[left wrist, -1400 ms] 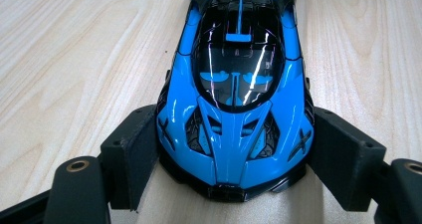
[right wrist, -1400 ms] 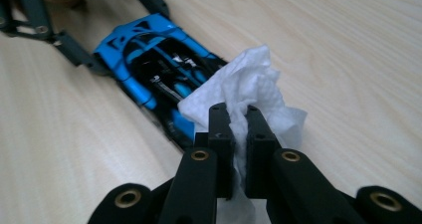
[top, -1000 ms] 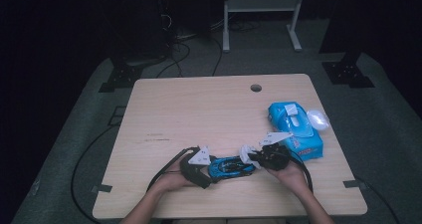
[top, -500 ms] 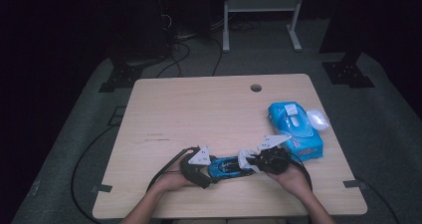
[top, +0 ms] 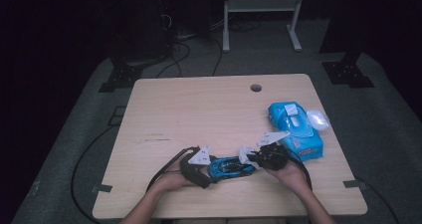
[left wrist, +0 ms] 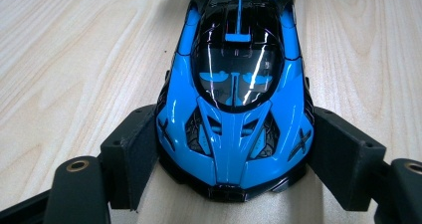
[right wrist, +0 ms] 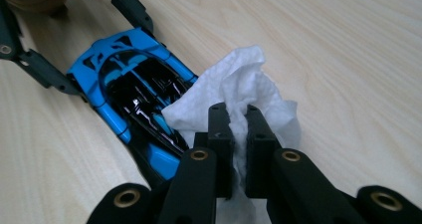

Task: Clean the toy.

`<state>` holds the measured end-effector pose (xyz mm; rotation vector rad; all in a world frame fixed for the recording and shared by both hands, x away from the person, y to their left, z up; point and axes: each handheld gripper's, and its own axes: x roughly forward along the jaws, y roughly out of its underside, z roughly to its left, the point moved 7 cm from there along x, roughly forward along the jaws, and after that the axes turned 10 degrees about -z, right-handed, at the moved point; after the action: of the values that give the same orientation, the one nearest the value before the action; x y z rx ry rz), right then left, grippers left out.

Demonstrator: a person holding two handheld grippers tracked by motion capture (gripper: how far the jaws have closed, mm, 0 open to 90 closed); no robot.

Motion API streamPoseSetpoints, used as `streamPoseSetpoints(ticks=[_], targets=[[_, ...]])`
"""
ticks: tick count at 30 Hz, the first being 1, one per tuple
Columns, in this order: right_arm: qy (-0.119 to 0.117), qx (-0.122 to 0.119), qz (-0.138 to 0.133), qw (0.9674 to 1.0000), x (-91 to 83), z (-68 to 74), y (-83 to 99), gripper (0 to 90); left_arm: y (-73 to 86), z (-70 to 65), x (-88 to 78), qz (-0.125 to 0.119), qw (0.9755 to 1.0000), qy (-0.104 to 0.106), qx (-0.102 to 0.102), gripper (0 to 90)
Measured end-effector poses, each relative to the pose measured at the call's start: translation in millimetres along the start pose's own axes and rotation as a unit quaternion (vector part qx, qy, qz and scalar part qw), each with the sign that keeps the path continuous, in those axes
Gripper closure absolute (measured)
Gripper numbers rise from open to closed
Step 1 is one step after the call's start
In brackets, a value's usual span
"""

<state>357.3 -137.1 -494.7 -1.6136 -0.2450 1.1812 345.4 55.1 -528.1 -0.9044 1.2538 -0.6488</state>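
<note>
A glossy blue and black toy car (top: 229,167) lies near the table's front edge. My left gripper (left wrist: 234,176) is shut on its nose, with a black pad (left wrist: 132,154) pressed on each flank. The car (left wrist: 234,99) points toward that camera. My right gripper (right wrist: 238,129) is shut on a crumpled white wipe (right wrist: 239,84), which rests against one end of the car (right wrist: 134,94). In the high view the left gripper (top: 199,165) is at the car's left end and the right gripper (top: 258,158) at its right end, each held in a hand.
A blue pack of wipes (top: 296,129) lies at the table's right side with a small white oval object (top: 317,118) beside it. A cable hole (top: 256,88) is near the far edge. Black cables trail off the front left of the wooden table (top: 199,114).
The right gripper with the wipe has shifted slightly at the car's end. The left gripper and the car have stayed in place.
</note>
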Motion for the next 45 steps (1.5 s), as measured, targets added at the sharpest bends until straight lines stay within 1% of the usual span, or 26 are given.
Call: streamPoseSetpoints(ticks=[4, 6, 7, 9, 12, 13, 14, 15, 16, 18, 20, 23, 25, 27, 28, 29, 30, 31, 33, 34, 36, 37, 41, 43, 44, 45], targets=[[0.004, -0.004, 0.011, 0.9999, -14.3, -1.2, 6.2, 84.5, -0.4, 0.4, 0.6, -0.001, 1.0, 0.003, 0.002, 24.7], [0.003, -0.003, 0.005, 1.0, -16.8, 0.8, 3.0, 84.5, -0.4, 0.5, 0.6, 0.0, 1.0, 0.003, 0.003, 24.7], [-0.001, -0.004, 0.001, 1.0, -16.0, 2.6, 0.4, 84.4, -0.4, 0.3, 0.7, -0.001, 1.0, 0.002, 0.002, 24.7], [-0.015, -0.006, -0.005, 0.9999, -11.3, 9.1, -4.3, 84.5, -0.6, 0.0, 0.8, -0.002, 1.0, 0.002, 0.0, 24.7], [-0.023, -0.022, 0.005, 0.9995, -3.5, 16.7, -4.4, 84.4, -0.4, -0.1, 0.6, -0.002, 1.0, 0.002, 0.0, 24.7], [-0.023, -0.021, 0.007, 0.9995, -2.6, 16.1, -2.7, 84.4, -0.4, 0.0, 0.6, -0.001, 1.0, 0.002, 0.0, 24.7], [-0.026, -0.014, 0.003, 0.9996, -3.0, 14.7, -1.4, 84.3, -0.3, 0.2, 0.6, -0.001, 1.0, 0.002, 0.001, 24.7], [-0.024, -0.013, 0.003, 0.9996, -4.3, 12.7, -0.7, 84.1, -0.3, 0.3, 0.6, -0.001, 1.0, 0.002, 0.001, 24.7], [-0.018, -0.018, 0.004, 0.9997, -5.6, 11.5, -0.4, 83.5, -0.4, 0.3, 0.6, -0.001, 1.0, 0.003, 0.001, 24.7], [-0.012, -0.027, 0.001, 0.9996, -6.2, 11.0, -1.2, 78.3, -0.4, 0.3, 0.7, -0.001, 1.0, 0.003, 0.001, 24.7], [-0.015, -0.024, -0.004, 0.9996, -4.1, 11.7, -3.1, 70.3, -0.4, 0.2, 0.7, -0.001, 1.0, 0.003, 0.001, 24.7], [-0.02, -0.023, -0.004, 0.9995, 2.0, 13.3, -5.4, 62.3, -0.5, 0.1, 0.8, -0.001, 1.0, 0.003, 0.001, 24.7], [-0.025, -0.014, -0.003, 0.9996, 7.5, 13.6, -6.4, 58.7, -0.4, 0.0, 0.8, -0.001, 1.0, 0.003, 0.0, 24.7], [-0.034, 0.0, -0.002, 0.9994, 13.3, 13.6, -6.3, 57.5, -0.3, 0.1, 0.6, -0.001, 1.0, 0.003, 0.0, 24.7], [-0.04, 0.01, -0.002, 0.9991, 15.2, 13.5, -6.7, 57.9, -0.2, 0.2, 0.4, -0.001, 1.0, 0.003, 0.001, 24.7], [-0.046, 0.015, -0.003, 0.9988, 16.6, 13.3, -7.2, 59.8, -0.2, 0.3, 0.4, -0.001, 1.0, 0.003, 0.001, 24.7], [-0.054, 0.022, 0.0, 0.9983, 16.4, 14.1, -7.4, 64.7, -0.2, 0.3, 0.5, -0.001, 1.0, 0.004, 0.001, 24.7], [-0.062, 0.023, 0.001, 0.9978, 16.0, 14.8, -7.1, 68.9, -0.3, 0.2, 0.6, -0.001, 1.0, 0.004, 0.001, 24.7], [-0.067, 0.014, 0.001, 0.9977, 14.6, 16.1, -6.8, 76.5, -0.5, 0.1, 0.9, -0.002, 1.0, 0.004, 0.001, 24.8], [-0.07, 0.013, 0.005, 0.9975, 13.3, 16.5, -6.9, 78.5, -0.6, -0.1, 1.0, -0.002, 1.0, 0.004, 0.001, 24.8], [-0.072, 0.014, 0.009, 0.9972, 11.6, 14.9, -7.1, 80.9, -0.7, -0.1, 1.0, -0.002, 1.0, 0.004, 0.001, 24.7], [-0.071, 0.01, 0.011, 0.9974, 11.1, 14.4, -7.5, 81.9, -0.7, 0.0, 1.0, -0.003, 1.0, 0.004, 0.001, 24.7], [-0.053, -0.01, 0.013, 0.9985, 7.9, 17.6, -9.9, 83.7, -0.5, 0.2, 0.8, -0.002, 1.0, 0.006, 0.0, 24.7], [-0.062, -0.006, 0.007, 0.9981, 8.5, 21.2, -13.0, 83.9, -0.5, 0.4, 0.8, 0.0, 1.0, 0.006, 0.002, 24.7], [-0.064, -0.01, 0.007, 0.9979, 10.5, 23.9, -14.7, 84.0, -0.5, 0.1, 0.8, 0.0, 1.0, 0.006, 0.0, 24.7], [-0.067, -0.015, 0.008, 0.9976, 13.7, 27.3, -16.5, 84.0, -0.6, 0.7, 0.8, 0.0, 1.0, 0.006, 0.003, 24.7]])
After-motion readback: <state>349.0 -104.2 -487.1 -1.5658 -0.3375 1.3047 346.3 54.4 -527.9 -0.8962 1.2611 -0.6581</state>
